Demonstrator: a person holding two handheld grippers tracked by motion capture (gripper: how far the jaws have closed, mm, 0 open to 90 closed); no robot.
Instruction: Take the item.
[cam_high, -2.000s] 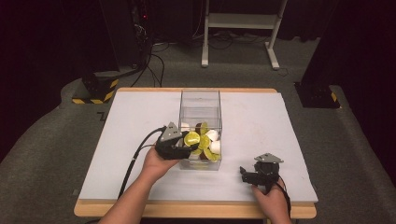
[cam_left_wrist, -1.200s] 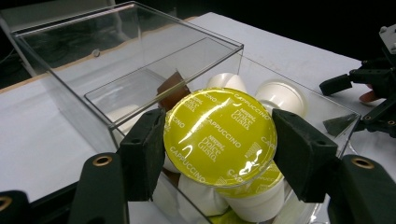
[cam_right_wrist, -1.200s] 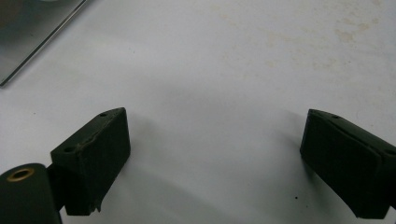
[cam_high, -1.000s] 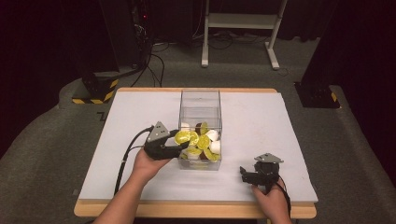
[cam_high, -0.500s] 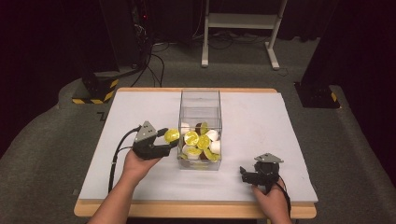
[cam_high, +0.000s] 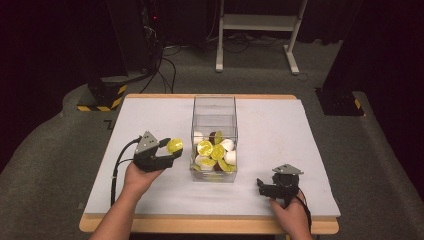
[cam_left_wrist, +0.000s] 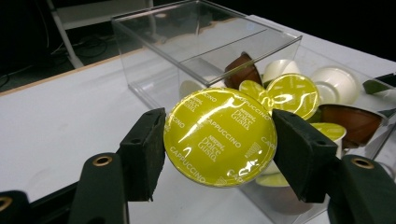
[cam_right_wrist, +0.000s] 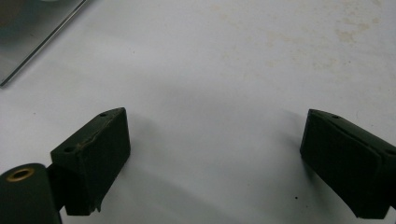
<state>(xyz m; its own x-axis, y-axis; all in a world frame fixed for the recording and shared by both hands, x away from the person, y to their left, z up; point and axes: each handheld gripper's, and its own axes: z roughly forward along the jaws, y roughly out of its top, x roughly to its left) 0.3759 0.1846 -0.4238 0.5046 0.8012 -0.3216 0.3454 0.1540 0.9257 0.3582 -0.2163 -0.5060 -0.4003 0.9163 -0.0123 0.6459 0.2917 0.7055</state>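
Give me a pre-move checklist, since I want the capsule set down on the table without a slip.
1. Left gripper clamped on the yellow capsule: ok.
2. Capsule outside the clear box: ok.
3. Bare table beside the left gripper: ok.
4. Right gripper open, holding nothing: ok.
5. Right gripper away from the box: ok.
6. Depth of the jaws' bite on the capsule body: cannot tell.
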